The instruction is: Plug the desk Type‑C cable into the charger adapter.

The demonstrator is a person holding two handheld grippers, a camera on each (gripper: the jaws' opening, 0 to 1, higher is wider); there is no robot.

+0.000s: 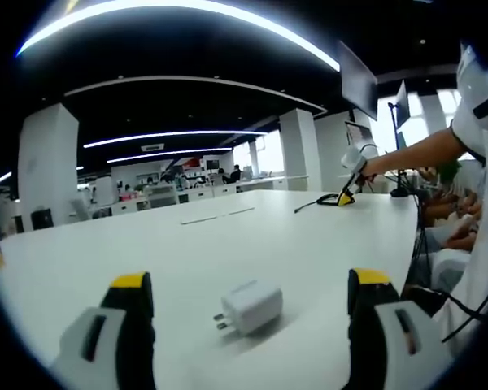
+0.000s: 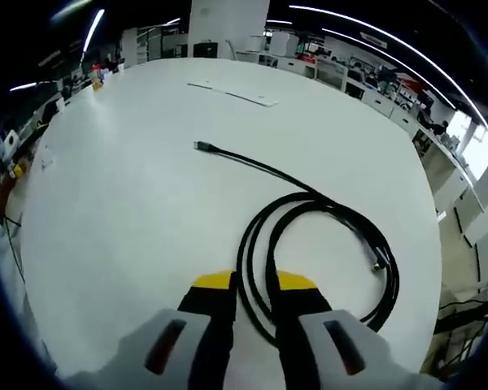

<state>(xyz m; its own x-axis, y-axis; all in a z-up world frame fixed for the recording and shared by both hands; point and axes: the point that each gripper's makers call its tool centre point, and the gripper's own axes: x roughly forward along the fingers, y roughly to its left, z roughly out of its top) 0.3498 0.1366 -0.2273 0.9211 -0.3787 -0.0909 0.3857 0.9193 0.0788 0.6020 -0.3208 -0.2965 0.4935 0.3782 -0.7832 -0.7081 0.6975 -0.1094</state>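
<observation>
Your right gripper (image 2: pixel 252 296) has its jaws nearly closed on a loop of the black Type-C cable (image 2: pixel 325 207); its plug (image 2: pixel 203 147) lies far ahead. Regrip nearer that plug. Left gripper (image 1: pixel 252 296) is wide open, empty, white charger adapter (image 1: pixel 250 307) between its jaws: clamp it squarely.

A white table (image 1: pixel 187 244) spreads under and ahead of the claws. Far ahead of the left claw, flat strips (image 1: pixel 218 215) lie on it; monitors (image 1: pixel 358 80) stand ahead to the right. A bottle (image 2: pixel 95 77) sits far ahead-left of the right claw.
</observation>
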